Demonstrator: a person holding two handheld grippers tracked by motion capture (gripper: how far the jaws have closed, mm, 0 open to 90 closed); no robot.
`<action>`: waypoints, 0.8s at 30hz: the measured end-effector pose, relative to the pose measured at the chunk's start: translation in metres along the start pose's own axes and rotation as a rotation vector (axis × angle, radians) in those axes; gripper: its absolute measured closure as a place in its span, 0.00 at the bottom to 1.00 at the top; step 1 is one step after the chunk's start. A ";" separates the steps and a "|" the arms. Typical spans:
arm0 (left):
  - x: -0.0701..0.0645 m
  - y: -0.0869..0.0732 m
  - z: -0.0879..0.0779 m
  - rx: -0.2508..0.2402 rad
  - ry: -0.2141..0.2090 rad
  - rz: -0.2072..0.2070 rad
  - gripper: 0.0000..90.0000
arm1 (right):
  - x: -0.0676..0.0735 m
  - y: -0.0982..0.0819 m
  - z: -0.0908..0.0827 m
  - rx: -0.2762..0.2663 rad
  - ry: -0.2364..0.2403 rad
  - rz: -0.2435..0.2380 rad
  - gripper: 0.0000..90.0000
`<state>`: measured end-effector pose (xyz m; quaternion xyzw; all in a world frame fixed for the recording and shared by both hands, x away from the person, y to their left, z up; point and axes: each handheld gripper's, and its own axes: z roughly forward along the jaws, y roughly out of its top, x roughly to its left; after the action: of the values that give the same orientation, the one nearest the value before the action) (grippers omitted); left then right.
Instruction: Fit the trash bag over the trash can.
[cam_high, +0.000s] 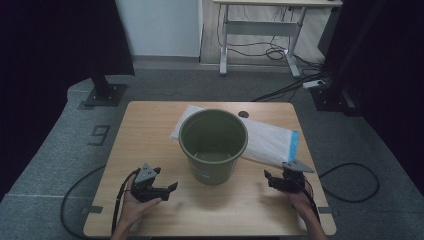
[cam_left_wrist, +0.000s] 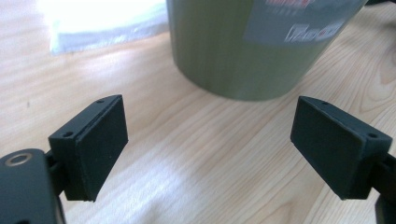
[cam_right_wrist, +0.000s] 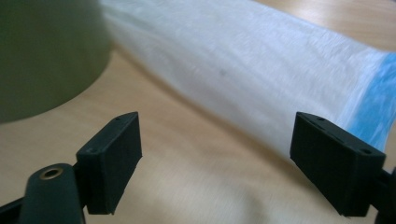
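Note:
A green plastic bucket (cam_high: 213, 145) stands upright and empty in the middle of the wooden table (cam_high: 150, 130). Behind it and to its right lies a flat white plastic bag (cam_high: 267, 141) with a blue band at its right end. My left gripper (cam_high: 167, 191) is open, low over the table to the bucket's front left; the bucket (cam_left_wrist: 252, 46) rises just beyond its jaws. My right gripper (cam_high: 270, 180) is open to the bucket's front right, close to the bag's near edge. The bag (cam_right_wrist: 261, 74) lies across its view, with the bucket (cam_right_wrist: 46, 51) at the left.
A label (cam_left_wrist: 292, 23) is stuck on the bucket's side. A cable hole (cam_high: 243, 114) sits near the table's far edge. Beyond the table are a dark stand base (cam_high: 104, 94), a desk frame (cam_high: 260, 35) and floor cables (cam_high: 295, 85).

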<state>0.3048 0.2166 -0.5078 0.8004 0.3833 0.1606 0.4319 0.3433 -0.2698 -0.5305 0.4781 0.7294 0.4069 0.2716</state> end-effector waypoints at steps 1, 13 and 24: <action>0.001 -0.002 0.001 0.013 0.003 0.000 0.12 | -0.001 0.005 0.007 0.009 -0.013 -0.011 0.18; 0.006 -0.012 0.006 0.050 0.026 -0.003 0.14 | -0.001 0.036 0.062 0.051 0.019 -0.070 0.23; 0.014 -0.018 0.001 0.036 0.030 -0.040 0.15 | 0.007 0.037 0.087 0.161 0.082 -0.101 0.35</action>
<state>0.3062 0.2323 -0.5238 0.7976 0.4087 0.1571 0.4149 0.4266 -0.2260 -0.5441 0.4439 0.7935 0.3519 0.2224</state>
